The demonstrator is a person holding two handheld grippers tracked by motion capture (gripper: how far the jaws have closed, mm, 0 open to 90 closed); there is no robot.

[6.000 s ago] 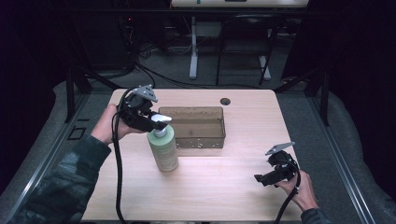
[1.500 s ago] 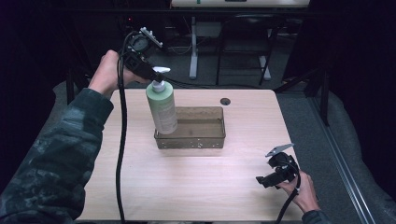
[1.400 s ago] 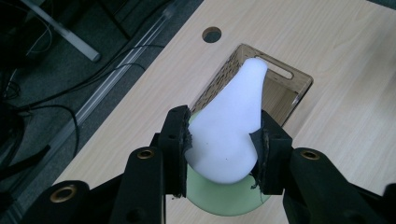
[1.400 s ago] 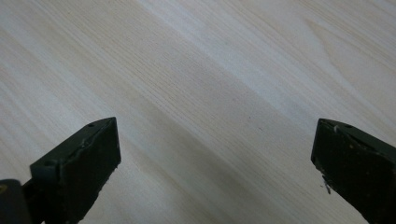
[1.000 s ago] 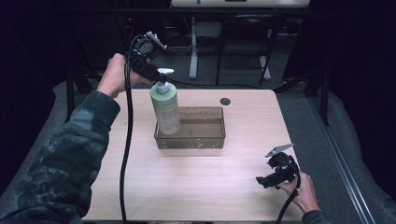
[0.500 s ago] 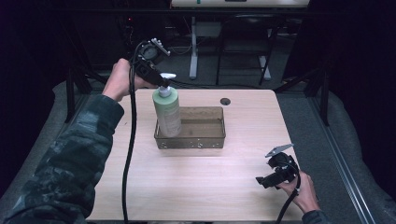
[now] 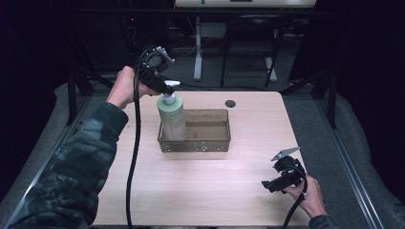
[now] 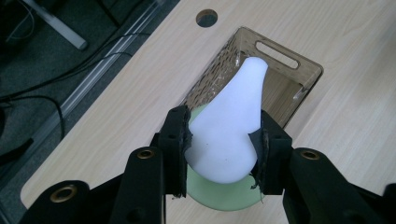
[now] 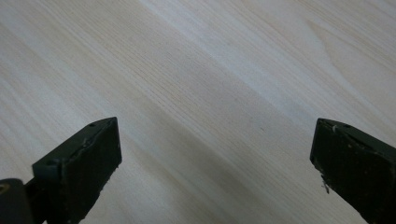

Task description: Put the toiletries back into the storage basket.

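Observation:
A pale green pump bottle (image 7: pixel 172 117) with a white pump head (image 8: pixel 229 125) stands upright in the left end of a clear brownish bin (image 7: pixel 212 143). My left gripper (image 7: pixel 165 87) is shut on the pump head, gripping it from above and behind; its jaws press both sides of the white head, and my left gripper (image 8: pixel 219 148) looks down into the bin (image 8: pixel 280 84). My right gripper (image 7: pixel 270 184) rests low over the table's front right corner, open, with bare wood between its jaws in the right gripper view.
The light wooden table (image 7: pixel 143 191) has a round cable hole (image 7: pixel 230 103) behind the bin. A black cable (image 7: pixel 132 162) trails from the left gripper across the table's left side. Dark floor and desk legs lie beyond the far edge.
The left gripper has carried the bottle from the table's left side up and over, then lowered it into the bin's left end. The right gripper has stayed put.

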